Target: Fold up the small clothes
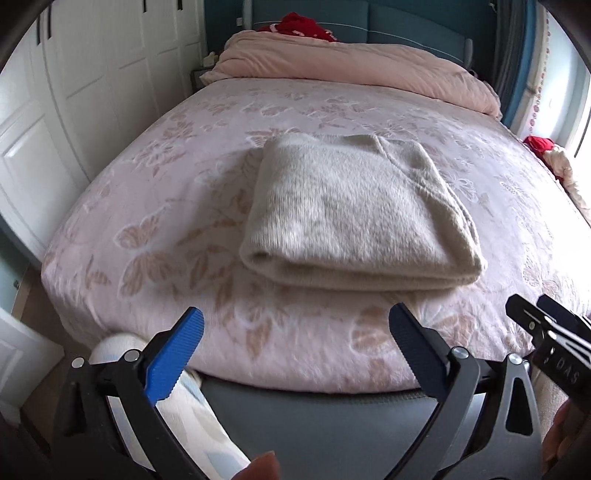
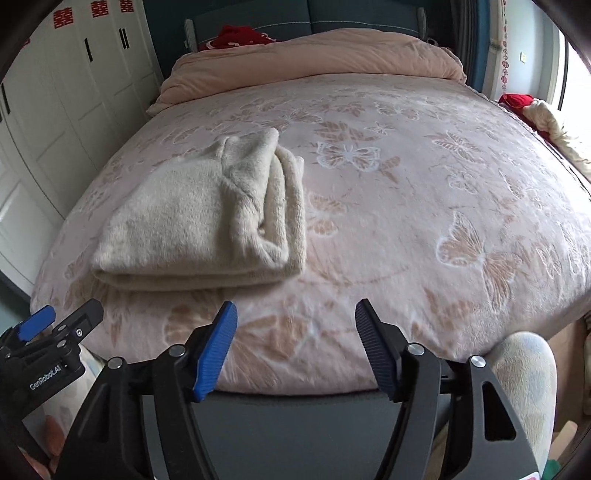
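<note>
A cream fuzzy knit garment [image 1: 354, 210] lies folded into a thick rectangle on the pink butterfly-patterned bed [image 1: 184, 206]. It also shows in the right wrist view [image 2: 199, 221], left of centre. My left gripper [image 1: 295, 332] is open and empty, held back from the garment over the bed's near edge. My right gripper [image 2: 295, 325] is open and empty, at the bed's near edge, to the right of the garment. The right gripper's tip shows in the left wrist view [image 1: 543, 325], and the left gripper's tip shows in the right wrist view [image 2: 55, 325].
A rolled pink duvet [image 1: 351, 70] lies across the head of the bed with a red item [image 1: 303, 26] behind it. White wardrobe doors [image 1: 74, 92] stand on the left. Red and cream cloth [image 2: 539, 114] lies by the window on the right.
</note>
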Demonstrator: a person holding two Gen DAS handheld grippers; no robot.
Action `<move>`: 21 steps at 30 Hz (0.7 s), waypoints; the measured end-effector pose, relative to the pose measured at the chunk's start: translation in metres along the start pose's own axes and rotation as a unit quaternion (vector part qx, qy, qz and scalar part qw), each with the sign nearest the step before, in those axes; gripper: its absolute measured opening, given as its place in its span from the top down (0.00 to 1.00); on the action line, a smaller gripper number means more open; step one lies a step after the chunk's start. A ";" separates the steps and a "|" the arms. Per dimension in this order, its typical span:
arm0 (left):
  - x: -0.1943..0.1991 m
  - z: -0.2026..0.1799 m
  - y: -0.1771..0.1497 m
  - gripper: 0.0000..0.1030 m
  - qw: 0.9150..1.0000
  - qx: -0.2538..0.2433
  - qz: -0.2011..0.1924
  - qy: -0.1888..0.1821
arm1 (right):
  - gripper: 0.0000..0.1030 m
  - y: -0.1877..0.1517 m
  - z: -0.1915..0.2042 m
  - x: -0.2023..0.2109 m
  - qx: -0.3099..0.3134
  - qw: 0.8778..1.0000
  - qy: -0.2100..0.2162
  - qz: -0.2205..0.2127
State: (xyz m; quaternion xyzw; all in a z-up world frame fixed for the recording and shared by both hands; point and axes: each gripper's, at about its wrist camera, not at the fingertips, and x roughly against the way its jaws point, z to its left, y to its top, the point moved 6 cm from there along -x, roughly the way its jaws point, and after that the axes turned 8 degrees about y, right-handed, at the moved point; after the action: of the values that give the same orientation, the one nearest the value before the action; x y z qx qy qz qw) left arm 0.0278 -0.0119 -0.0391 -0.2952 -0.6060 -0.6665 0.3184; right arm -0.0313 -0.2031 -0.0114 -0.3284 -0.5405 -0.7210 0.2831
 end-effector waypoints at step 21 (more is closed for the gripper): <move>0.034 -0.024 -0.004 0.05 0.999 -0.018 -0.036 0.025 | 0.32 -0.009 0.020 0.022 0.036 0.999 -0.003 -0.016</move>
State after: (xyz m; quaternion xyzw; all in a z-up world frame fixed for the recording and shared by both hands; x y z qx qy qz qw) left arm 0.0037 -0.0377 -0.0175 -0.2627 -0.5959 -0.6954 0.3039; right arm -0.0483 -0.1824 0.0041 -0.3115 -0.5720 -0.7049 0.2810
